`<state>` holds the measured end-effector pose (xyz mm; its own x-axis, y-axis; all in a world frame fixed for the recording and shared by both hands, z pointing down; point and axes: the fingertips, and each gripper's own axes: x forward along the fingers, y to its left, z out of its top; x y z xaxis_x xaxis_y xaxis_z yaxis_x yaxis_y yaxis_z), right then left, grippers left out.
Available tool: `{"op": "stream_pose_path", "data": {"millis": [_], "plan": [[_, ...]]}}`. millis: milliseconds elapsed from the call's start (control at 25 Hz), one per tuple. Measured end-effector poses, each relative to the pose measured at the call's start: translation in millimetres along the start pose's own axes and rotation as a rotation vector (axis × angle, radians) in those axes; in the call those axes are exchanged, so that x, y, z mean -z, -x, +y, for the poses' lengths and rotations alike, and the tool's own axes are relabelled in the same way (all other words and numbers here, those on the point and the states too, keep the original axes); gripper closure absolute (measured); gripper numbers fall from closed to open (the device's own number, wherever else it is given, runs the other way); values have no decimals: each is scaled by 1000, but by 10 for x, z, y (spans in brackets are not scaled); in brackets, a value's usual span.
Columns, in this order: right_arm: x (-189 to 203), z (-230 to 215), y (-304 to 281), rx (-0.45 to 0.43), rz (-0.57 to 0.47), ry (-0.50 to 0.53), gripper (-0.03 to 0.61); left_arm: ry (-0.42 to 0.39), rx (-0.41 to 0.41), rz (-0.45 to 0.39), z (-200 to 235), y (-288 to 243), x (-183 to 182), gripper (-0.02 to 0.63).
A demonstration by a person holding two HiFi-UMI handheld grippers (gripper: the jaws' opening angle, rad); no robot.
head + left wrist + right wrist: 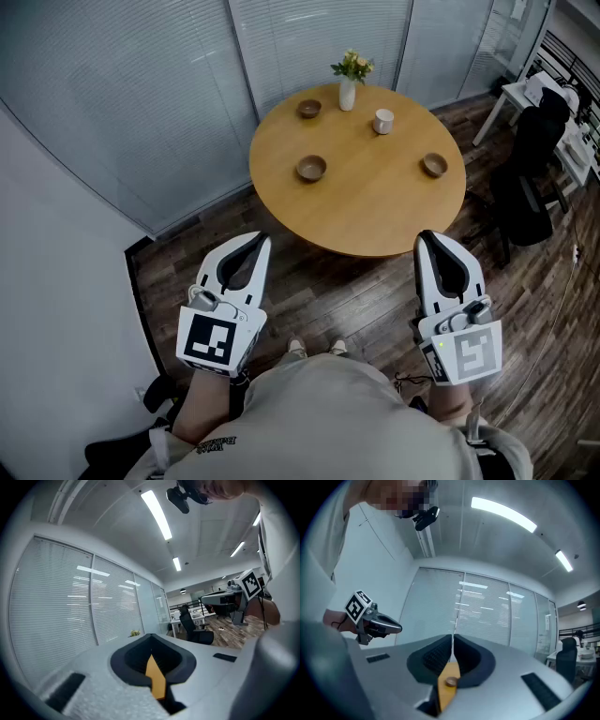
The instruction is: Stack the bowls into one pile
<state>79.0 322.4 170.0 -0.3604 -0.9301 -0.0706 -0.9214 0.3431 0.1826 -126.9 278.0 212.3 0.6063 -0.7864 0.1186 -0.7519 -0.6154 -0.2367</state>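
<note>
**Three Bowls Apart, Both Grippers Shut and Short of the Table**

Looking down from the head view: left gripper [260, 240] and right gripper [427, 236] side by side above the dark wood floor [319, 291], well short of the round wooden table [375, 220]. Aimed roughly level, toward the tabletop. Shut tight on the left, tips meeting on nothing. Same on the right, closed and holding nothing.

Out on the table, three small brown bowls, each upright, none stacked. Far bowl [309, 109] up by the back-left edge, near the white vase [348, 95] with its yellow flowers [352, 66]. Middle bowl [311, 169] closer in on the left half, well apart from the other two. Right bowl [434, 165] over by the right edge. Toward the back, between them, a white cup [383, 121], near the vase and touching nothing.

Over to the right gripper view: a slim wedge of orange tabletop below the closed jaws, and one bowl showing in it — cannot tell which. Left gripper off at the left there, marker cube up. From the left gripper view, the same orange wedge under shut jaws, flowers small against the blinds.

Around the scene — slatted blinds [122, 103] behind the table, a black office chair [525, 183] to its right, a white desk [553, 103] beyond. Down below, two light shoe tips [314, 348] on the floor between the grippers.
</note>
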Motion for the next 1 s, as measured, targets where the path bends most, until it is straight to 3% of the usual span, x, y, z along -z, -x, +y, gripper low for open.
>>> {"op": "stream_pose_path", "data": {"millis": [240, 440, 600, 1000], "plan": [[37, -84, 29, 16, -14, -34, 542, 17, -11, -5, -46, -9, -36, 594], [71, -130, 26, 8, -2, -45, 543, -37, -21, -5, -80, -27, -88, 594], [115, -161, 26, -6, 3, -49, 541, -33, -14, -6, -168, -60, -116, 594], [419, -341, 4, -37, 44, -93, 542, -30, -33, 10, -318, -195, -58, 594]]}}
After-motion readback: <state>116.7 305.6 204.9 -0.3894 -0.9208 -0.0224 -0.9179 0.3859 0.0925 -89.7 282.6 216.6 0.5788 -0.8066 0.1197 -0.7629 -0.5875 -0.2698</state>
